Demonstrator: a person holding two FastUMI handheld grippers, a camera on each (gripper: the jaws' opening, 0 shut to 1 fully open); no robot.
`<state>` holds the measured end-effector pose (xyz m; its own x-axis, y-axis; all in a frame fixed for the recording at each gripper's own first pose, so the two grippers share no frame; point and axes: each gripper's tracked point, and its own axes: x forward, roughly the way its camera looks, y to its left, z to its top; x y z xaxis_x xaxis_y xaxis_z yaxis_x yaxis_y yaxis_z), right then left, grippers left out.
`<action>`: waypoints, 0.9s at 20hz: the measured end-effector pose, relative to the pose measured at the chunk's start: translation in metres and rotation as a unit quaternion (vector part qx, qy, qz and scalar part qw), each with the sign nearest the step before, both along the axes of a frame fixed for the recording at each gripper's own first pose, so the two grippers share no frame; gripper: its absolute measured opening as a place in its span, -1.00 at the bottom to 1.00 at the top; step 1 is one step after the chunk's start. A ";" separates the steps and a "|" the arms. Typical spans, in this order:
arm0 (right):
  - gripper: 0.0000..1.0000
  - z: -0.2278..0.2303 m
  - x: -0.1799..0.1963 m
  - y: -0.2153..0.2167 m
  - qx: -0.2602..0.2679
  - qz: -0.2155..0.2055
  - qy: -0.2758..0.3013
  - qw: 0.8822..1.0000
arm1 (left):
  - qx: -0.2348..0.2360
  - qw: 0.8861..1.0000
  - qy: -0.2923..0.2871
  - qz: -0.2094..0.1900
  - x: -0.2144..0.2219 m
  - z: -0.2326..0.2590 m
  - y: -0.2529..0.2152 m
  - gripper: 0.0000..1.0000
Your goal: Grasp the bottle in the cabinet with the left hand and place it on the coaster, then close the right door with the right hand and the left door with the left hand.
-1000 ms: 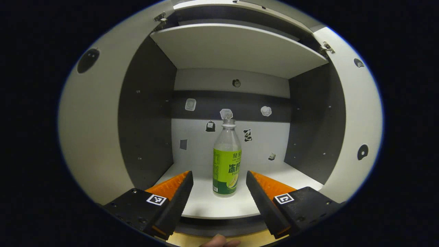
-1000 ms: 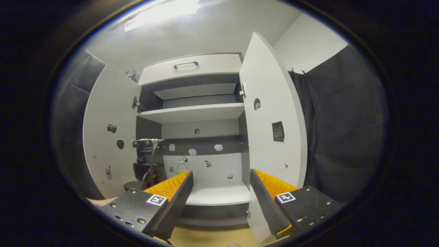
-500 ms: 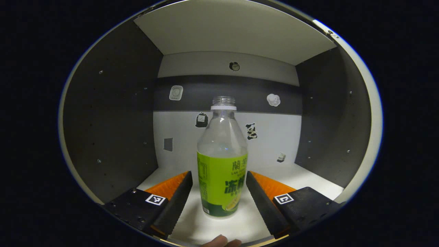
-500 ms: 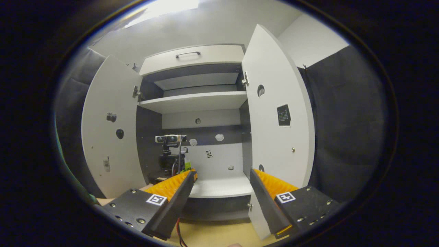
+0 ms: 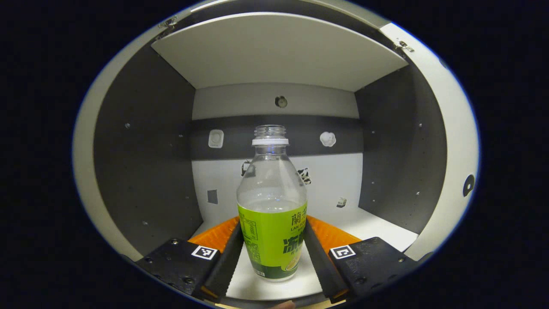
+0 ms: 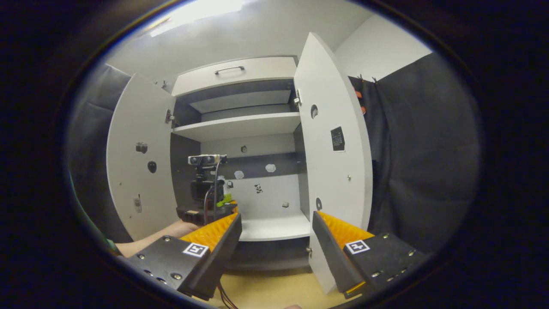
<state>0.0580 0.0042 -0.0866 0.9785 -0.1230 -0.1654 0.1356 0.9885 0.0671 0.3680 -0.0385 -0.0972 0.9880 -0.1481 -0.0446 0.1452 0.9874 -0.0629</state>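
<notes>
Currently the first step is in hand: the left tongs (image 5: 273,253) have their fingers pressed against both sides of the bottle (image 5: 272,214), which stands upright on the lower shelf (image 5: 377,225) of the cabinet (image 6: 240,128). The next move calls for a straight lift and withdrawal toward the coaster. The right tongs (image 6: 276,240) are wide and empty, facing the open right door (image 6: 330,163).
</notes>
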 end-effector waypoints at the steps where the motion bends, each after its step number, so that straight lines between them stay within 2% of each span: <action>1: 1.00 0.002 -0.005 0.003 0.003 0.006 -0.001 1.000 | 0.002 1.000 -0.003 -0.002 -0.013 0.009 0.001 0.60; 5: 1.00 0.011 -0.029 0.010 0.013 0.026 -0.007 1.000 | -0.009 1.000 -0.013 -0.001 -0.074 0.037 0.011 0.61; 10: 1.00 0.021 -0.067 0.014 0.017 0.046 -0.016 0.999 | -0.016 1.000 -0.016 0.014 -0.155 0.049 0.030 0.61; 18: 1.00 0.030 -0.123 0.027 0.022 0.095 -0.034 0.995 | -0.016 0.999 0.018 0.044 -0.278 0.008 0.055 0.61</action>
